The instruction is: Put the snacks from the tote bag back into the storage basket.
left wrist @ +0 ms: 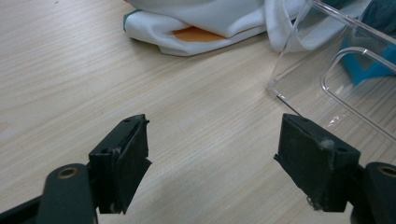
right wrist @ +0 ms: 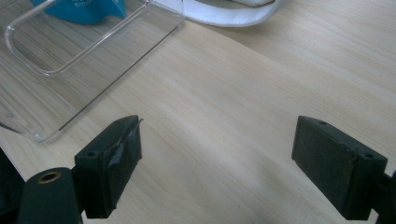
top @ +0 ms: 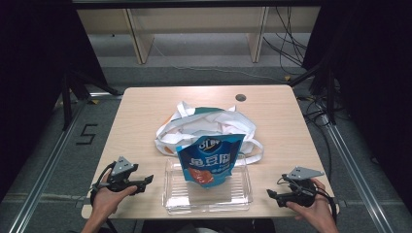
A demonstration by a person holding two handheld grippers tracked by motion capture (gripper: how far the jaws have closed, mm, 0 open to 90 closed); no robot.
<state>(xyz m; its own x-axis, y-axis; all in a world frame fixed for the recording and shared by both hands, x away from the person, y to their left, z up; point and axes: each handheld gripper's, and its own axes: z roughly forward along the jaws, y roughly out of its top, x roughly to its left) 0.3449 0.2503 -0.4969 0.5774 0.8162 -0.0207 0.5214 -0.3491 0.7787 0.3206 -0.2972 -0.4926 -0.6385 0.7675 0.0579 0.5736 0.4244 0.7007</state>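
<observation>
A blue snack bag (top: 210, 162) with a red patch leans in a clear plastic tray (top: 240, 194) near the table's front edge, its top resting against a white cloth tote bag (top: 204, 125) behind it. My left gripper (top: 148, 180) rests on the table left of the tray, open, with bare wood between its jaws. The left gripper view has the tray's corner (left wrist: 280, 88) ahead at right and the tote bag (left wrist: 201, 23) beyond. My right gripper (top: 270, 193) sits right of the tray, open and empty. In its view the tray (right wrist: 70, 60) lies ahead at left.
The light wooden table (top: 282, 126) has a dark round hole (top: 240, 97) near its far edge. Wooden shelving and loose cables stand on the floor behind. Bare wood lies on both sides of the tray.
</observation>
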